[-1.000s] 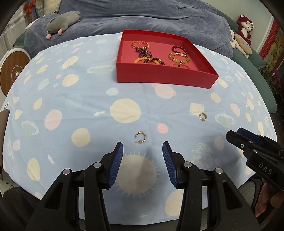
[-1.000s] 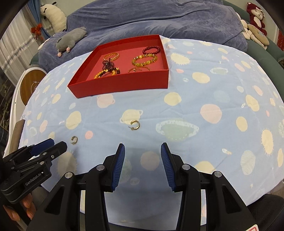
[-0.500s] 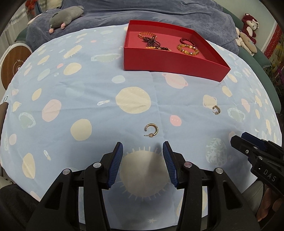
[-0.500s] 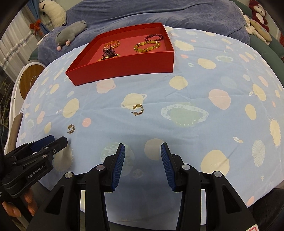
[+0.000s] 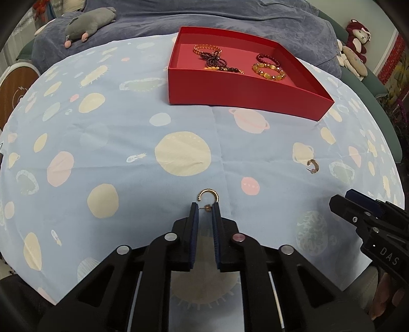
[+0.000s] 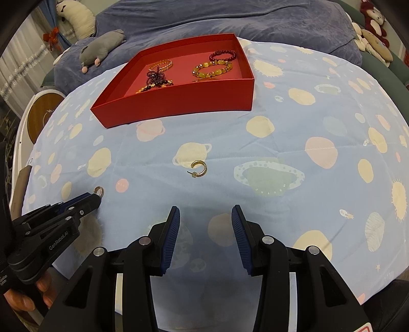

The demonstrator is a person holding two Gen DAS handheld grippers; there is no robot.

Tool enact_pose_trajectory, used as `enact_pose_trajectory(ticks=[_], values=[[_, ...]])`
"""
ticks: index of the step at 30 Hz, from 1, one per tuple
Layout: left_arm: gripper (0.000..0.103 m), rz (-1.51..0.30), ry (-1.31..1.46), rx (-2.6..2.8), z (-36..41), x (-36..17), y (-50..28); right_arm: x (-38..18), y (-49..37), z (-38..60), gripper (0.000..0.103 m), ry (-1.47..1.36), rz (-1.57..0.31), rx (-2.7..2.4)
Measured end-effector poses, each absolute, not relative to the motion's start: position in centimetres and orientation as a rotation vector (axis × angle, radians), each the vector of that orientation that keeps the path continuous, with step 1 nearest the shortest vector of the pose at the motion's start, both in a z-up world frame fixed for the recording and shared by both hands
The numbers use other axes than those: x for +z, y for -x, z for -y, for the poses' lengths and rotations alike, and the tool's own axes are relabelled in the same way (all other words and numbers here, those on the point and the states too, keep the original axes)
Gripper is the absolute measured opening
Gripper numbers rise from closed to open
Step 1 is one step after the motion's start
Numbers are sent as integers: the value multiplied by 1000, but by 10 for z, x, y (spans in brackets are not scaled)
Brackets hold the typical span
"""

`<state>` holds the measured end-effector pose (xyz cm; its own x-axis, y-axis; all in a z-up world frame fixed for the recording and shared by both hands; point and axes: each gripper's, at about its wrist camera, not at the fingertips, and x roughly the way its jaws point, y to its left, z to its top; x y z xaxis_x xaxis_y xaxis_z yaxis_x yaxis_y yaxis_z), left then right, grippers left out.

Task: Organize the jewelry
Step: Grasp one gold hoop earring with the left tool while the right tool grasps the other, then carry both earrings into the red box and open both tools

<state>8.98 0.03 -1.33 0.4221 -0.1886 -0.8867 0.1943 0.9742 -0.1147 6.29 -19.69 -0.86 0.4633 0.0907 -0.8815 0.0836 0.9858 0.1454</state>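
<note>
A gold hoop earring (image 5: 208, 196) lies on the blue planet-print cloth. My left gripper (image 5: 205, 206) is shut on the earring's post end, with the hoop sticking out past the fingertips; it also shows in the right wrist view (image 6: 99, 191). A second gold hoop earring (image 6: 199, 169) lies on the cloth ahead of my right gripper (image 6: 205, 213), which is open and empty; this earring shows at the right of the left wrist view (image 5: 313, 165). A red box (image 5: 245, 93) at the back holds several bead bracelets (image 5: 268, 71).
A blue-covered sofa (image 5: 230, 18) with a grey plush toy (image 5: 87, 24) lies behind the table. Stuffed animals (image 5: 355, 53) sit at the far right. A round wooden stool (image 6: 42, 115) stands left of the table. The cloth's front edge is near both grippers.
My left gripper has moved forward to the near earring and its jaws have closed on it. My right gripper has stayed open and moved slightly closer to the second earring.
</note>
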Motion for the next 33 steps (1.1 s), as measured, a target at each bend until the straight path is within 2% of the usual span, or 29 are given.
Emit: enact_pose_trajectory(ticks=[5,16,18,20,22,28,31,33], values=[[2,-1116,24,-248,-6,-14,-91,-8,-76,192,41,-159,-1080,17],[3,-1121,46,-262,-9,-12,-92,-16,-106,179,39,-115,-1080,40],[7,-1112,64,-269,-9,-10,-91,-20,-109,177,32,-108,-1090,45],[25,-1105,65,-266,-9,-9,-91,-24,-111,175,21,-100,-1100,49],[30,-1093,55,-259,-7,-8,-92,-25,-111,173,19,-78,-1089,45],[28,-1090,18,-259,1,-13,-100,-25,-112,175,16,-77,-1084,50],[20,-1091,12,-273,4,-13,-100,-25,-110,177,16,-83,-1085,51],[20,-1091,11,-275,5,-13,-100,-25,-109,178,16,-92,-1086,49]])
